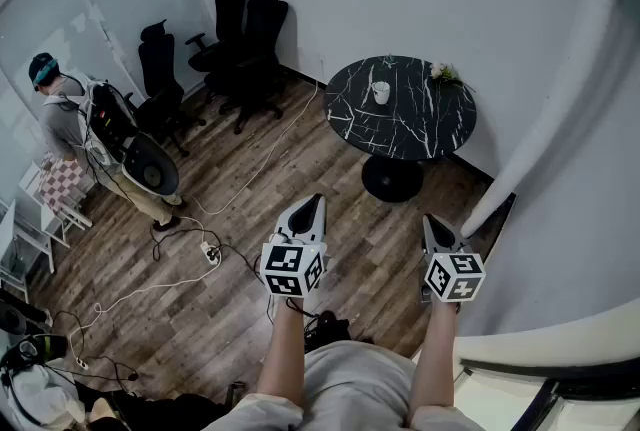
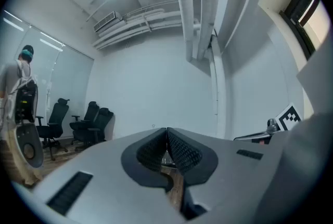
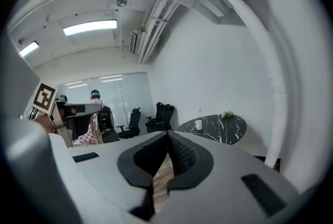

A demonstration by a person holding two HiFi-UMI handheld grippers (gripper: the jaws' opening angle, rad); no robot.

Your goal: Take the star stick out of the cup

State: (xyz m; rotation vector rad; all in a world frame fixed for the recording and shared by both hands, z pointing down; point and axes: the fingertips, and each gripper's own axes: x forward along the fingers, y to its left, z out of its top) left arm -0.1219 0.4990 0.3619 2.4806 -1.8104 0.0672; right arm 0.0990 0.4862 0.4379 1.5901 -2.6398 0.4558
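The left gripper (image 1: 310, 205) and the right gripper (image 1: 431, 223) are held side by side above the wood floor (image 1: 300, 159). Both pairs of jaws are pressed together with nothing in them. Far ahead of the jaws stands a round black tabletop (image 1: 425, 124). The white cup (image 1: 381, 92) sits on it, and the thin star stick (image 3: 200, 114) stands up inside the cup. A little plant (image 1: 443, 72) sits further back, right of the cup

Black table (image 1: 420, 124) veined white like marble; white cup (image 1: 381, 92). Black chairs (image 1: 245, 39) far left. Brown plank floor (image 1: 300, 164). Grey left gripper (image 1: 318, 201) and right gripper (image 1: 428, 218) bear black-and-white square markers.
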